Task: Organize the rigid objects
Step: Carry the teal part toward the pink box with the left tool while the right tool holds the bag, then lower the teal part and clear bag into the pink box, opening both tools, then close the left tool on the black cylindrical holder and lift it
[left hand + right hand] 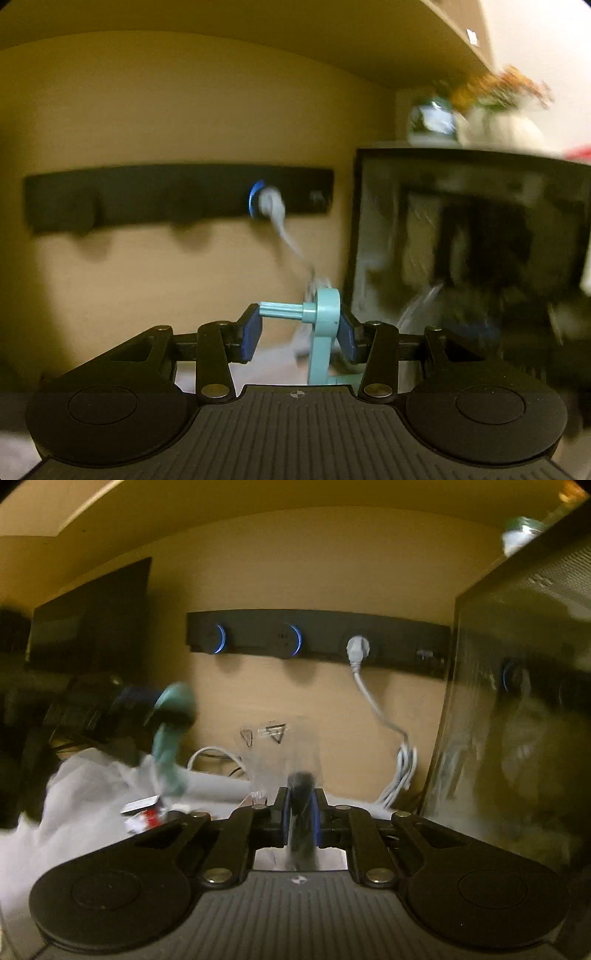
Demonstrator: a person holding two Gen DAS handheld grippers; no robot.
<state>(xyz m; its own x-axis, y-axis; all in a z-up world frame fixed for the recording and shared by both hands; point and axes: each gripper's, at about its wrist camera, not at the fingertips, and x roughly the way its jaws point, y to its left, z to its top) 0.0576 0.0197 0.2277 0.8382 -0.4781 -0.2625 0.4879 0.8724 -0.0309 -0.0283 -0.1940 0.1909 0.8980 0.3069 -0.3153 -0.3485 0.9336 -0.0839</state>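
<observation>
A: What do we have in the left gripper (pixel 300 328)?

B: We have its blue pads closed part-way on a pale teal plastic piece (pixel 320 325), a flat arm with a round head and a ribbed peg sticking out sideways. The peg's tip meets the left pad, the head sits against the right one. It is lifted clear of the bench.

A: And the right gripper (pixel 300 818)?

B: We see it pinched nearly together on a dark, narrow object (pixel 301 812); the blur hides what it is. From this side we also see the teal piece (pixel 170 723) held up at far left.

A: What crowds us?

B: Straight ahead is the tan wall with a long black socket strip (pixel 317 637), two sockets ringed in blue light. A white plug and cable (pixel 373 698) hangs from the third and drops into a coiled bundle at the wall's foot. At right a tall dark glass-fronted cabinet (pixel 517 720) stands close, its edge just beside the cable. On top of it sit a glass jar (pixel 432 123) and blurred orange flowers (pixel 498 90).

A: And lower down?

B: White cloth (pixel 81 794) covers the bench at left, with a small red-and-white packet (pixel 144 814) on it and a clear plastic wrapper (pixel 273 753) ahead of the right gripper. A dark screen (pixel 92 616) stands at far left.

A: Room overhead?

B: A wooden shelf (pixel 436 40) overhangs us. The open space lies between the cloth and the cabinet edge.
</observation>
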